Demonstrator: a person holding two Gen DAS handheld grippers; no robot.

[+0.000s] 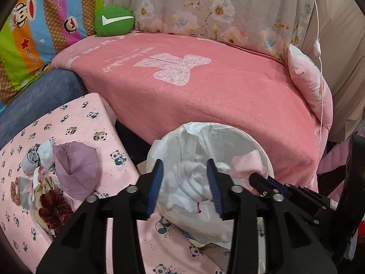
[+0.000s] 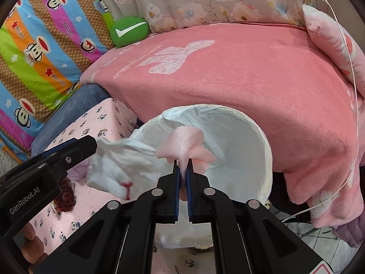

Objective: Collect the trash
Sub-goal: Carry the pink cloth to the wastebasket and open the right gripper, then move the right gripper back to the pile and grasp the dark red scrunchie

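Observation:
A white bag-lined trash bin (image 1: 262, 153) (image 2: 251, 137) stands against the pink bed. My left gripper (image 1: 186, 166) is open, its jaws either side of a crumpled white cloth (image 1: 189, 189) with a red mark, over the bin mouth. In the right wrist view the white cloth (image 2: 114, 166) hangs at the left gripper's tip (image 2: 91, 146). My right gripper (image 2: 183, 163) is shut on a pink cloth scrap (image 2: 184, 143) above the bin; the scrap (image 1: 248, 162) also shows in the left wrist view. More trash lies on the panda-print surface: a purple cloth (image 1: 75, 169), grey and white scraps (image 1: 38, 157), a dark red piece (image 1: 53, 207).
A pink blanket (image 1: 205, 96) covers the bed behind the bin. A green cushion (image 1: 114, 20), a striped monkey-print quilt (image 1: 34, 34) and a floral quilt (image 1: 216, 6) lie at the back. A pink pillow (image 1: 312, 86) and white cord (image 1: 319, 45) are at right.

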